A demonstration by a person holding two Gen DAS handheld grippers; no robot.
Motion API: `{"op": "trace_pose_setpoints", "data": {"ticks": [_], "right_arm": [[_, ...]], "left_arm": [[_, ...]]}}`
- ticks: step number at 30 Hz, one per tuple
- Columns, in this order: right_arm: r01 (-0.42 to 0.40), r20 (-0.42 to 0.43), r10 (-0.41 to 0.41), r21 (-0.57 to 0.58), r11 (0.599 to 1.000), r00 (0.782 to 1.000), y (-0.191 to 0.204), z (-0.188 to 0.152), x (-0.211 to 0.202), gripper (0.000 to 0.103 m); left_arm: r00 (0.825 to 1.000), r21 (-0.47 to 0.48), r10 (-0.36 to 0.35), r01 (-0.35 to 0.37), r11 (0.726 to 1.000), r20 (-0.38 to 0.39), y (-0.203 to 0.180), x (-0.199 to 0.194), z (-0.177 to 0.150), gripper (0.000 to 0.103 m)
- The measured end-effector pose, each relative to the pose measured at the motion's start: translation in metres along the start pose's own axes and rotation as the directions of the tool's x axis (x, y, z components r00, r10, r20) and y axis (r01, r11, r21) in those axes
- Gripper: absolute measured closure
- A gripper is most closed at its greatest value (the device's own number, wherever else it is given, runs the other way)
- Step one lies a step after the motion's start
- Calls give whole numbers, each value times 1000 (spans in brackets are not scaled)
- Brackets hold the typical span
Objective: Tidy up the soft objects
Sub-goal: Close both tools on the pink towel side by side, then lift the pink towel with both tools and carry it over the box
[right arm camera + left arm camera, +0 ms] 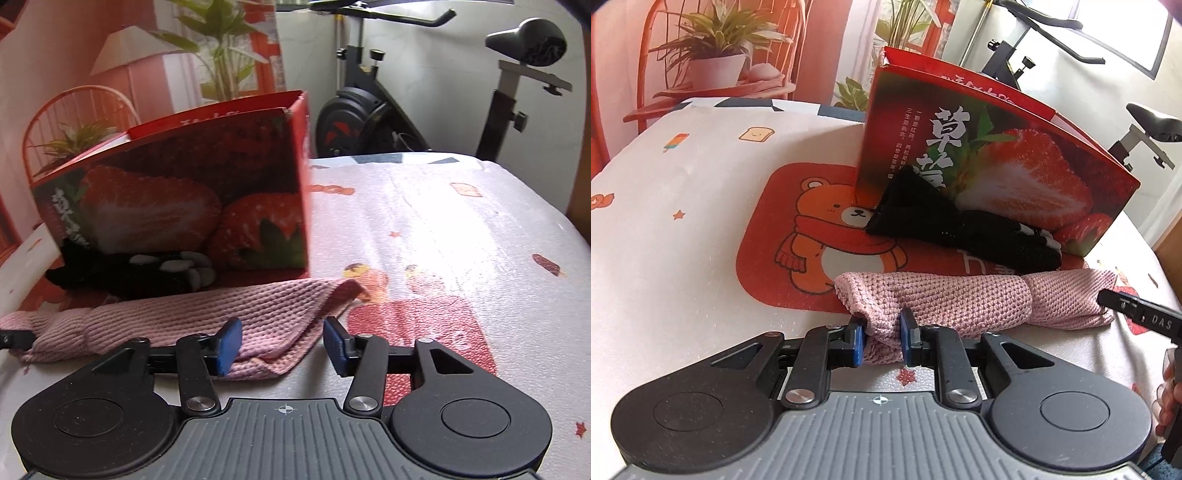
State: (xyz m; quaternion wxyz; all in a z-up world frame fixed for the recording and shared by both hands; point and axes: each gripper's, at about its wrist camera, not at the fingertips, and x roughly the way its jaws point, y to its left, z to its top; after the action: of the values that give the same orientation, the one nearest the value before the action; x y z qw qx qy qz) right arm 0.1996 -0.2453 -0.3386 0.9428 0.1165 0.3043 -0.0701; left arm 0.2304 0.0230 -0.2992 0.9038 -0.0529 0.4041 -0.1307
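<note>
A pink knitted cloth [960, 302], partly rolled, lies across the table in front of an open red strawberry box [997, 158]. My left gripper [882, 339] is shut on the cloth's left end, and fabric bunches between its blue pads. A black glove [960, 229] with white fingertips rests against the box front. In the right wrist view the cloth [184, 317] stretches leftward and its near corner lies between the pads of my right gripper [282, 345]. That gripper stands open, its right pad clear of the fabric. The box [184, 192] and the glove [147, 273] sit behind.
A red bear mat [812, 236] lies under the box on the white printed table cover [683, 184]. An exercise bike [369, 110] stands past the far edge. A hand [1167, 398] shows at the right edge. Bare cover [461, 221] extends right of the box.
</note>
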Motion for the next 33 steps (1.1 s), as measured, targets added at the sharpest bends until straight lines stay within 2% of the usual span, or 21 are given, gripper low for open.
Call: {"op": "trace_pose_setpoints", "data": {"ticks": [7,14,19,25,33], "right_arm": [[-31,-25,31,30,999,999,6,5,11,51],[-77,-10,76,-82,994,997,26,-7,10,51],[-106,-6,106,-87,991,994,26,-9,7,62],[-141,-11,141,-151,978,990,32,-12,4,86],[-145,-18,145,-168,975,989,34,-11,2,89]], "left_arm": [[1000,4,1,-1,1000,7,-1,0,-2,82],[1000,13,6,-6,1000,10,-2,0,-2,81],[1000,14,6,-7,1000,11,-2,0,-2,81],[1000,19,6,-6,1000,13,-2,0,-2,81],[1000,23,13,-13,1000,11,-3,0,-3,80]]}}
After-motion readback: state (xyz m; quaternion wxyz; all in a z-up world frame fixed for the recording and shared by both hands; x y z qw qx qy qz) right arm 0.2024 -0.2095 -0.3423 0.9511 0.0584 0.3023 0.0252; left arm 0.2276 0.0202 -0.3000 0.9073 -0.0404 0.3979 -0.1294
